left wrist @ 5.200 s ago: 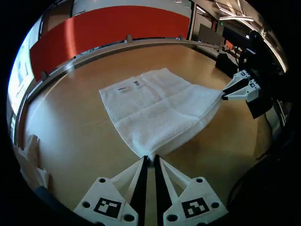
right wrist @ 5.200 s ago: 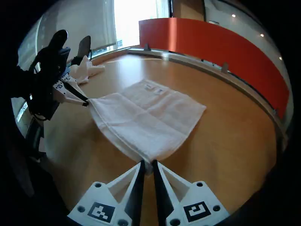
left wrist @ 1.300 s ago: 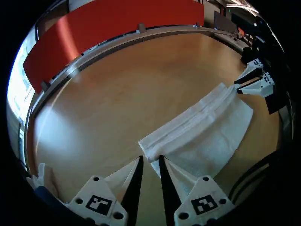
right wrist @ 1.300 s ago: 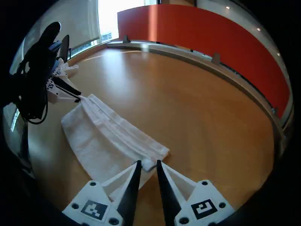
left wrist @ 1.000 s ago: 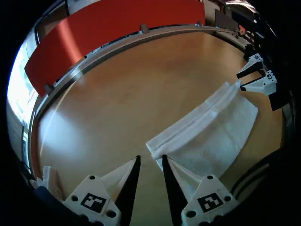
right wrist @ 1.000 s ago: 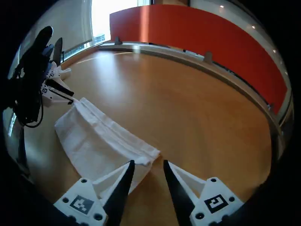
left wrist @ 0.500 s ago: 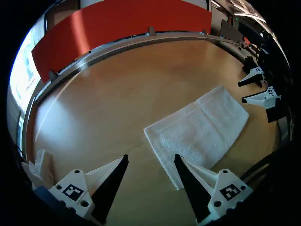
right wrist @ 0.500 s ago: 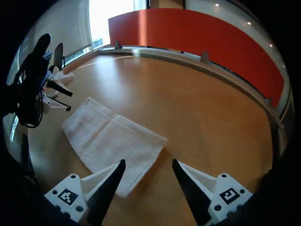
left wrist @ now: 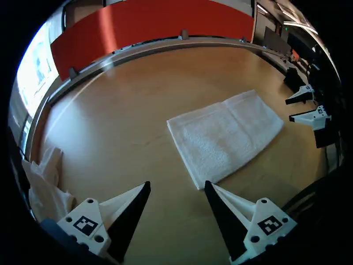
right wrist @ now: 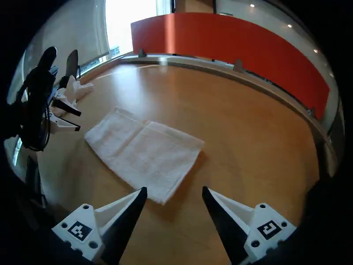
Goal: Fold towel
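Towel: white, folded to a flat rectangle, lying flat on the desk, approx. mid-surface. One crease line runs across its width. Layered edges show along the long sides. Neither pair of jaws grips it.

Left gripper: jaws wide apart, nothing between them. Towel's near corner lies just beside the tip of the right-hand finger in the left gripper view; contact cannot be confirmed.

Right gripper: jaws wide apart, empty. In the right gripper view the towel's near corner sits between the two fingers, closer to the left-hand one.

Cross-check: in the left gripper view the right gripper appears at the far right, jaws apart, near the towel's short end, a gap of desk between. In the right gripper view the left gripper appears at the far left, jaws apart, near the opposite short end, also w/ a gap.

Surroundings: desk is light wood. A crumpled white cloth sits at the desk edge, well apart from the towel. A red panel runs behind the desk's far edge. A bright window adjoins the panel.
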Demonstrator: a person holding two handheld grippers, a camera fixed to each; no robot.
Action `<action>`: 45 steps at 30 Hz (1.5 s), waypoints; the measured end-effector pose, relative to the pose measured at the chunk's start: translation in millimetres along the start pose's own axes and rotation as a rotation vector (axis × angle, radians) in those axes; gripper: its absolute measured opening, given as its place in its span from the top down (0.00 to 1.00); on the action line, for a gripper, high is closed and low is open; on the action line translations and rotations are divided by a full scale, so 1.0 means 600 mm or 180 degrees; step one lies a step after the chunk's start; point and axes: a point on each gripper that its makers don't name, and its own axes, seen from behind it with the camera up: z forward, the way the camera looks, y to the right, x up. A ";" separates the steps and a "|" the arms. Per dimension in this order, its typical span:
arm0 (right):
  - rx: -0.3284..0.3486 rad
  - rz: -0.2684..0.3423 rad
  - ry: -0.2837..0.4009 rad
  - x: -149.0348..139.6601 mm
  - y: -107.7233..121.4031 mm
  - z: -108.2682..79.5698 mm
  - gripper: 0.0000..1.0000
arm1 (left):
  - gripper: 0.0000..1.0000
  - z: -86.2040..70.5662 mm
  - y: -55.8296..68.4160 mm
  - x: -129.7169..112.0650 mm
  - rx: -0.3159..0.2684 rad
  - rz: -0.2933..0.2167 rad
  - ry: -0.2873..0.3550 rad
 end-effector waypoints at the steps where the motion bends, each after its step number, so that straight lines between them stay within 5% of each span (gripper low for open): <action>1: -0.0001 0.0006 -0.0001 -0.003 -0.002 -0.003 0.04 | 0.09 -0.003 0.002 -0.004 0.0000 -0.0018 0.0000; 15: 0.0037 -0.0037 -0.0031 -0.026 -0.012 -0.016 0.04 | 0.09 -0.035 0.011 -0.054 0.0054 -0.0194 -0.0008; 29: 0.0268 -0.0385 -0.0141 -0.029 -0.015 0.013 0.06 | 0.09 -0.097 0.006 -0.126 0.0266 -0.0657 0.0130; 37: 0.0347 -0.0569 -0.0257 -0.037 -0.012 0.026 0.17 | 0.09 -0.127 -0.005 -0.171 0.0408 -0.0873 0.0134; 45: 0.0433 -0.0643 -0.0426 -0.054 -0.010 0.032 0.44 | 0.09 -0.147 -0.008 -0.196 0.0487 -0.0950 0.0115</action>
